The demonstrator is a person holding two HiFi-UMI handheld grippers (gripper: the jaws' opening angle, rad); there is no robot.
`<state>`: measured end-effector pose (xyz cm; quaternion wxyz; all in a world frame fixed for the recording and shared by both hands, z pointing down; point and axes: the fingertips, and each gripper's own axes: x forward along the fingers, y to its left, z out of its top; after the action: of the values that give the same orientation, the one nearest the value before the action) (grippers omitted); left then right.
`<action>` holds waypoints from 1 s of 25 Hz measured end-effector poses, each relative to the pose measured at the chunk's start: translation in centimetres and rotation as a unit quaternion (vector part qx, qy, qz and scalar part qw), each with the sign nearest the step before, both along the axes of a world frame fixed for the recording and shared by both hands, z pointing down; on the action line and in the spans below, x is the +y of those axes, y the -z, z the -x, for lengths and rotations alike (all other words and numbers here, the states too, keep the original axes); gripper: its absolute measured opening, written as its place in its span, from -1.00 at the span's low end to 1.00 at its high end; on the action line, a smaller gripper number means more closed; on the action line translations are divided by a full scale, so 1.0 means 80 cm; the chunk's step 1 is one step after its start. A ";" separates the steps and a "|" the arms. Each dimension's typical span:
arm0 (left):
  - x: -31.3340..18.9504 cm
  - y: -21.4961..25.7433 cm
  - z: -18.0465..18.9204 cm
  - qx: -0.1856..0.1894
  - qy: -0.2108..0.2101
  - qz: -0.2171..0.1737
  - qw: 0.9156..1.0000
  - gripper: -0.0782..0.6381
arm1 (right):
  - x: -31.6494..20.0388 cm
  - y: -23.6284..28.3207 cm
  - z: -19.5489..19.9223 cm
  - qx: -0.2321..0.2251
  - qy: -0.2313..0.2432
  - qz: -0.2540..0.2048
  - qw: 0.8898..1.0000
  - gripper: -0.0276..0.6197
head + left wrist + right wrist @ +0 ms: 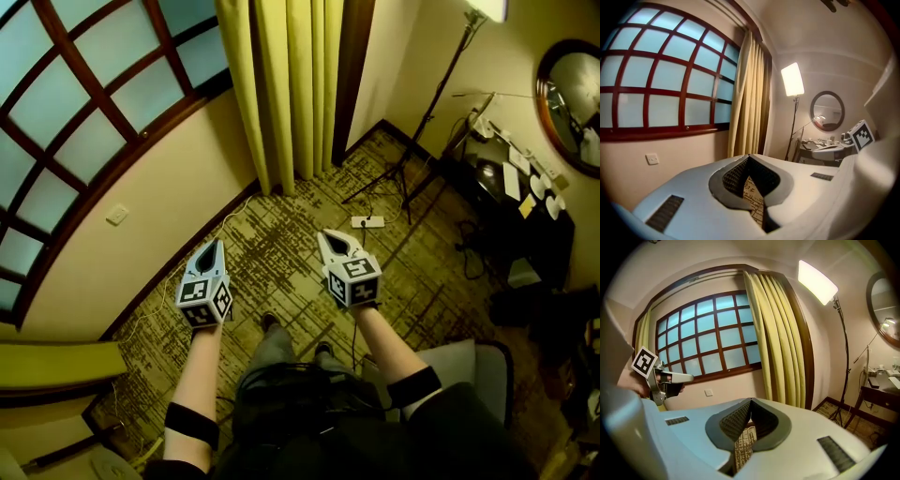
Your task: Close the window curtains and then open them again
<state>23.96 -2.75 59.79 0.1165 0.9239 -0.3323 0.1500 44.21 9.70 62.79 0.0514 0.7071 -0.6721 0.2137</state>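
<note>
The yellow curtain (291, 94) (747, 98) (780, 333) hangs gathered in folds at the right end of the wide grid window (84, 103) (665, 79) (708, 333), whose panes are uncovered. Both grippers are held over the patterned carpet, well short of the curtain and pointing toward the wall. My left gripper (214, 246) (749, 156) is shut with nothing in it, and it also shows in the right gripper view (670, 378). My right gripper (328, 234) (751, 400) is likewise shut and empty. A second strip of yellow curtain (643, 329) hangs at the window's left end.
A floor lamp (487, 9) on a tripod stand (412, 150) is right of the curtain, with a power strip (367, 222) and cables on the carpet. A dark side table (506, 178) with small items stands under a round mirror (572, 103). A wall socket (117, 215) sits below the window.
</note>
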 end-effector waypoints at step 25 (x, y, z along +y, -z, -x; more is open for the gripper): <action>-0.220 0.017 -0.098 0.027 -0.086 0.004 0.996 -0.76 | -0.200 0.021 -0.059 0.023 -0.072 0.005 0.997 -0.91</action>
<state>31.79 -20.32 58.43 0.1153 0.9523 -0.2476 0.1361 48.94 -6.27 61.14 0.0551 0.7584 -0.6165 0.2042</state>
